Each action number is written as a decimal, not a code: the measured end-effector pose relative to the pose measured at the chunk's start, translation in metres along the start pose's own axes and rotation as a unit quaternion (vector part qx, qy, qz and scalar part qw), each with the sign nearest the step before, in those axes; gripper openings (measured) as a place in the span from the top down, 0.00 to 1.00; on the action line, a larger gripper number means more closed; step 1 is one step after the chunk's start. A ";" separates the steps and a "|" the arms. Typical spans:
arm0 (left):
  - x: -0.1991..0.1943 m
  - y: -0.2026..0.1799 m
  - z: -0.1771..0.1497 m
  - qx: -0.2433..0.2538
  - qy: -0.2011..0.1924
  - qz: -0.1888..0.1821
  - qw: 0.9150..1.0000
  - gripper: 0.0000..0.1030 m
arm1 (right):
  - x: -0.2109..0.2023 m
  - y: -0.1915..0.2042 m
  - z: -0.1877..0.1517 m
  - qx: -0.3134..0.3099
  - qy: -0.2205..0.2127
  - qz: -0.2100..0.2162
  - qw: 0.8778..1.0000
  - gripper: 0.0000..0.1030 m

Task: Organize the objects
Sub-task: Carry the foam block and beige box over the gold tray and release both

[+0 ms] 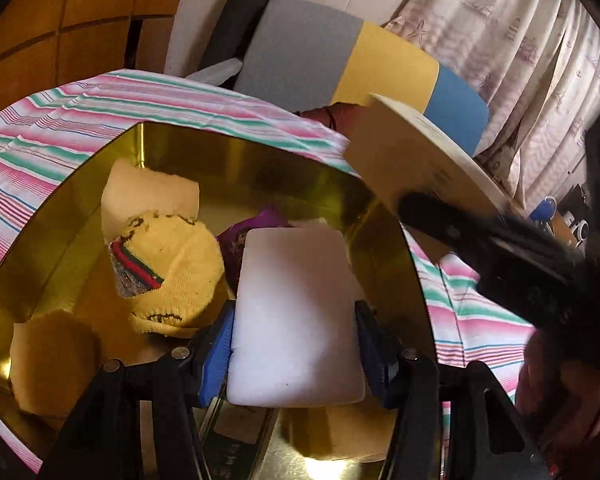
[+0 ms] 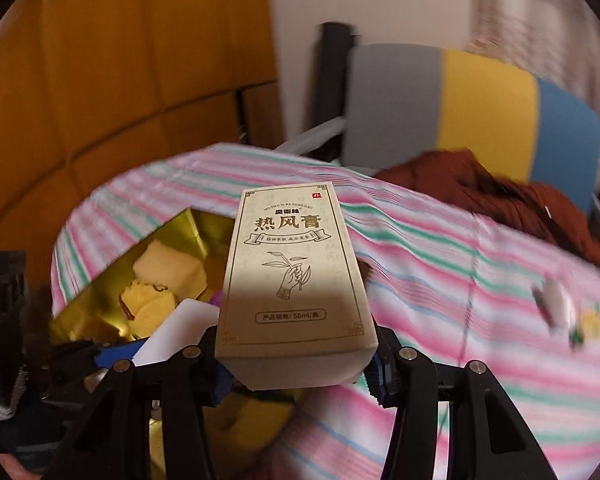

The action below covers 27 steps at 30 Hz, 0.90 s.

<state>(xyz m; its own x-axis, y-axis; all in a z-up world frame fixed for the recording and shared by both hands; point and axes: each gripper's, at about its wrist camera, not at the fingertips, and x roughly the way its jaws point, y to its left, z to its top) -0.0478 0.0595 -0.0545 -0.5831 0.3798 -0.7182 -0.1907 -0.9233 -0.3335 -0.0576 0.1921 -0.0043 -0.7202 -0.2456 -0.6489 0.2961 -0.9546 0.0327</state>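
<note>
My left gripper (image 1: 294, 340) is shut on a white foam block (image 1: 294, 312) and holds it over the open gold box (image 1: 320, 168). Inside the box lie a yellow knit cap (image 1: 172, 268), a purple item (image 1: 240, 240) and cream pieces (image 1: 148, 192). My right gripper (image 2: 300, 364) is shut on a beige carton with Chinese print (image 2: 294, 280), held above the striped cloth near the box (image 2: 172, 224). That carton (image 1: 416, 160) and the right gripper also show in the left wrist view at the right. The white block (image 2: 176, 328) also shows in the right wrist view.
A pink, green and white striped cloth (image 1: 80, 108) covers the table. A grey, yellow and blue chair back (image 1: 340, 56) stands behind it, with a brown garment (image 2: 500, 196) on it. Small items (image 2: 556, 304) lie on the cloth at the right. A curtain (image 1: 520, 40) hangs at the right.
</note>
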 end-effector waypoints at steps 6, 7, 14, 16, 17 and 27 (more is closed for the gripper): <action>0.002 0.002 -0.004 0.000 0.013 0.000 1.000 0.43 | 0.053 0.019 0.030 -0.108 0.051 0.020 0.993 0.49; 0.002 0.002 -0.006 -0.001 0.014 -0.003 1.000 0.43 | 0.064 0.022 0.035 -0.120 0.061 0.026 0.991 0.49; -0.005 0.006 -0.013 0.005 0.007 0.005 1.000 0.34 | 0.113 0.029 0.049 -0.138 0.099 0.055 0.984 0.39; -0.010 0.010 -0.015 -0.004 -0.004 0.002 1.000 0.33 | 0.116 0.026 0.052 -0.134 0.095 0.044 0.985 0.29; -0.012 0.012 -0.016 -0.009 -0.009 0.004 1.000 0.32 | 0.113 0.021 0.053 -0.122 0.088 0.038 0.988 0.21; -0.022 0.021 -0.018 -0.040 -0.051 0.019 0.998 0.31 | 0.077 -0.020 0.045 -0.018 0.048 -0.015 0.999 0.42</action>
<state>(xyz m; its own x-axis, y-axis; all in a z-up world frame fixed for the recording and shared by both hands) -0.0243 0.0323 -0.0567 -0.6670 0.3333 -0.6663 -0.1065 -0.9278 -0.3575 -0.1468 0.1847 -0.0206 -0.6662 -0.1985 -0.7188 0.2998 -0.9539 -0.0144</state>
